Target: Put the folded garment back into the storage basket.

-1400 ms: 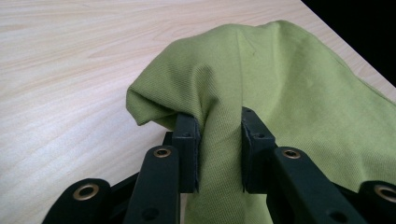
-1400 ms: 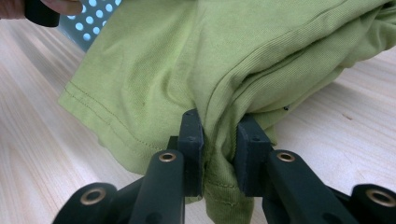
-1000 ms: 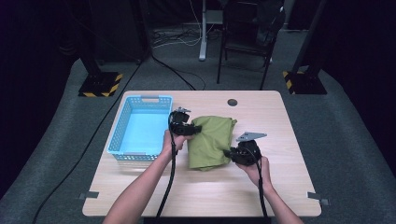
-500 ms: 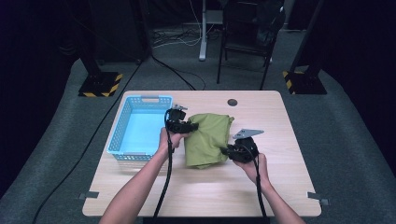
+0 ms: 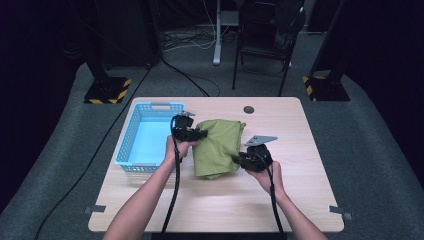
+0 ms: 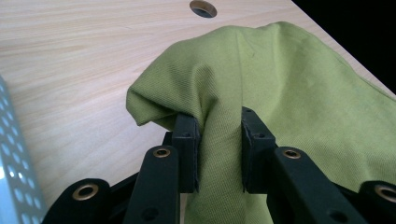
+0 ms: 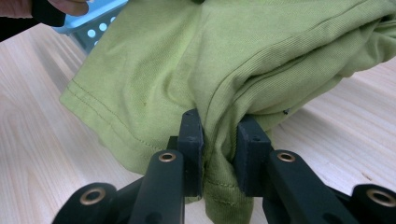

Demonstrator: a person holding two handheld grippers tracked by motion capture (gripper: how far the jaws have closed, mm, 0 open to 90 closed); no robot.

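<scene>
While forearms reach forward, left gripper (image 5: 196, 134) and right gripper (image 5: 239, 160) each clamp green cloth (image 5: 218, 145).

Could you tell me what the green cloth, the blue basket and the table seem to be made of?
Green cloth: soft matte knit, probably cotton; fine ribbing and a stitched hem show. Blue basket: likely moulded plastic, its walls perforated with rows of holes. Table: pale wood grain, smooth; possibly laminate rather than solid wood.

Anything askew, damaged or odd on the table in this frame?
Nothing stands out. The green cloth is bunched and folded over itself, but both the left gripper and right gripper are pinching it. The blue basket sits squarely on the table, undamaged.
</scene>
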